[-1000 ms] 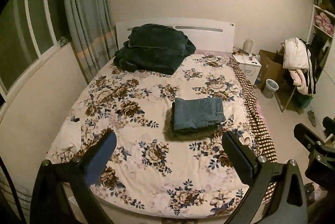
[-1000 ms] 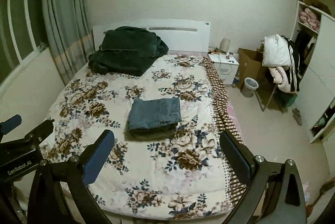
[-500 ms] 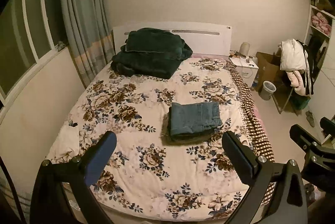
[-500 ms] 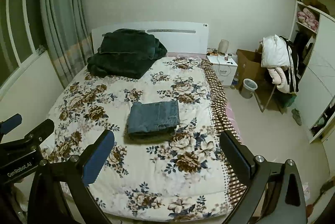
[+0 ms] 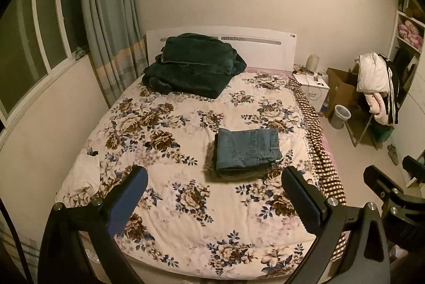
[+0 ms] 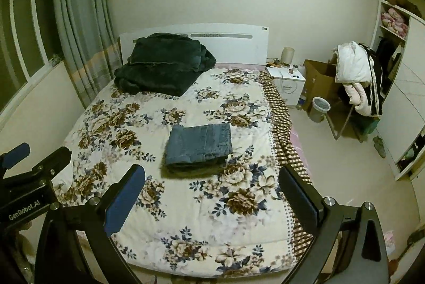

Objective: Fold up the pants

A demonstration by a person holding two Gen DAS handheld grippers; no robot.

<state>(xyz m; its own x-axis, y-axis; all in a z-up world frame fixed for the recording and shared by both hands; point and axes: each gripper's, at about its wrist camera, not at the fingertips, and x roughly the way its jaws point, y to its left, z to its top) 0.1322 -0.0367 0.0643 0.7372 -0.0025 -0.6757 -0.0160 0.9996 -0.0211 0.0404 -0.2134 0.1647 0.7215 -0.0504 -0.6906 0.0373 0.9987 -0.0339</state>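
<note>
On floral bed, folded jeans, dark blanket by headboard

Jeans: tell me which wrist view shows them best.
The left wrist view. The folded jeans lie face-up on the bed, with pocket and seam stitching legible, unobstructed between the open left gripper fingers. The right wrist view shows the same stack, also unobstructed, but its stitching reads fainter there; its layered front edge shows instead.
</note>
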